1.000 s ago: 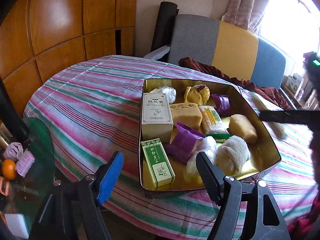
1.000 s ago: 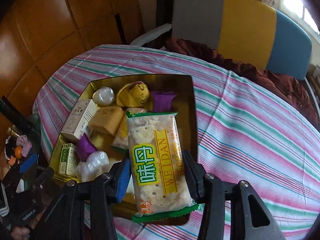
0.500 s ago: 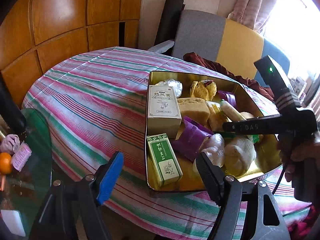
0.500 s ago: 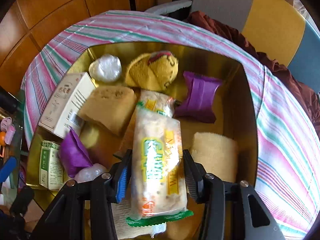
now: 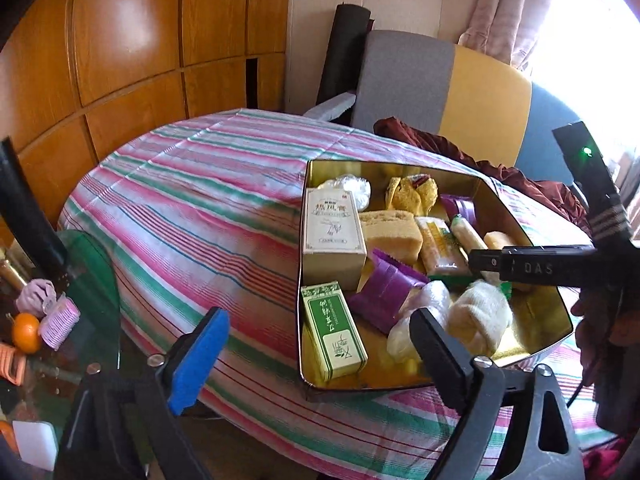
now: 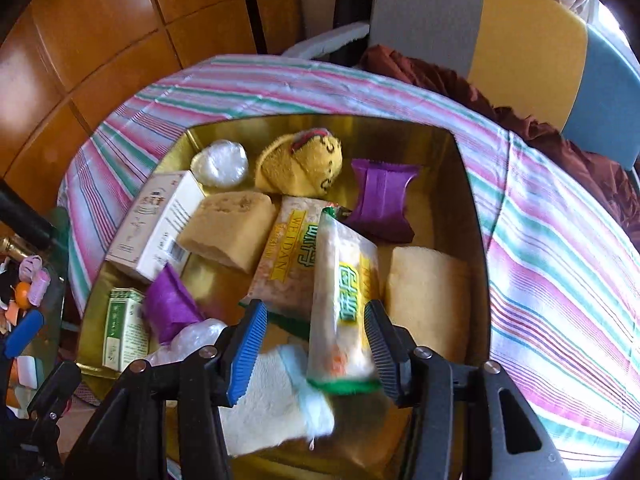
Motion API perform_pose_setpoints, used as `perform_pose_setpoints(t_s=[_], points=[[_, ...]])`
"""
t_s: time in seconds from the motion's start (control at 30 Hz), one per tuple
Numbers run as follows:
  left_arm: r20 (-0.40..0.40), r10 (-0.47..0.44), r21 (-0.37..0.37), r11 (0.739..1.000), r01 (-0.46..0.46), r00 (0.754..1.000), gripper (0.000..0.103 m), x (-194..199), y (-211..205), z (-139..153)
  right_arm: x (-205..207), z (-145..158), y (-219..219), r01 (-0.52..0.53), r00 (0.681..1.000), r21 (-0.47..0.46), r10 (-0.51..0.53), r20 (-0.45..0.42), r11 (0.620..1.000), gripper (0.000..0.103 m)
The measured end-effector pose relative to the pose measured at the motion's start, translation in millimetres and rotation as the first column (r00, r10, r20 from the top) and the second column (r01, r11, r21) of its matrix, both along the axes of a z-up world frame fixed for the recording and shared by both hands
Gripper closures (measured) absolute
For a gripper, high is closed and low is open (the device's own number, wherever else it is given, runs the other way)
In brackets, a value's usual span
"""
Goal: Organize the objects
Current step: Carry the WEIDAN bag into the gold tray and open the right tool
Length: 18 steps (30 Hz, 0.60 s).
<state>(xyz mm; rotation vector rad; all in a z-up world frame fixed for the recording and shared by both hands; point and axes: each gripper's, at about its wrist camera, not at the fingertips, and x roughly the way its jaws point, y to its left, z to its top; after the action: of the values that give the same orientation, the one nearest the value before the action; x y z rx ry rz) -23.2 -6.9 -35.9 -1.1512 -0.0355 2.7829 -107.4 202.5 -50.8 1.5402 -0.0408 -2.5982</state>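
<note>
We look across a room walled in glossy orange wood panels, with a curtained window blown out to white at the upper right, so we cannot make out anything beyond it. A grey, yellow and blue chair back stands behind a round table under a pink, green and white striped cloth, and a dark red cloth lies bunched at the far edge. On the cloth sits the gold tin, holding boxes, purple packets, sponges and wrapped pieces. Left of the table a green glass top carries an orange and pink curlers, cut off by the frame edge. The left gripper hangs in front of the tin's near corner with nothing between its fingers; its jaws have just been opening and stand wide. The right gripper is down inside the tin, and its jaws have just been opening a little: the cracker packet still stands on end between them, leaning on the right pad, with a clear gap on the blue pad's side (the packet is smeared by motion, so its print is hard to read). A second cracker packet lies flat beneath it, and a white towel is partly hidden under the fingers.
</note>
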Motion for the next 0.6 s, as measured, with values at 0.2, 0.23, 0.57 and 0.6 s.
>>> perform_pose_setpoints(t_s=[0.2, 0.23, 0.57, 0.6], points=[[-0.031, 0.0, -0.018, 1.0, 0.0, 1.0, 0.003, 6, 5, 10, 27, 10, 3, 0.02, 0.999, -0.009, -0.02, -0.048, 1.0, 0.052], [-0.039, -0.001, -0.019, 1.0, 0.0, 0.999, 0.001, 8, 7, 13, 32, 12, 4, 0.031, 0.998, -0.008, -0.031, -0.058, 1.0, 0.052], [-0.136, -0.007, -0.011, 1.0, 0.006, 0.991, 0.0, 32, 29, 31, 101, 28, 27, 0.227, 0.955, 0.034, -0.215, -0.205, 0.973, 0.044], [-0.134, 0.001, -0.023, 1.0, -0.004, 0.991, 0.0, 34, 34, 31, 106, 29, 30, 0.241, 0.95, 0.034, -0.229, -0.211, 0.97, 0.044]])
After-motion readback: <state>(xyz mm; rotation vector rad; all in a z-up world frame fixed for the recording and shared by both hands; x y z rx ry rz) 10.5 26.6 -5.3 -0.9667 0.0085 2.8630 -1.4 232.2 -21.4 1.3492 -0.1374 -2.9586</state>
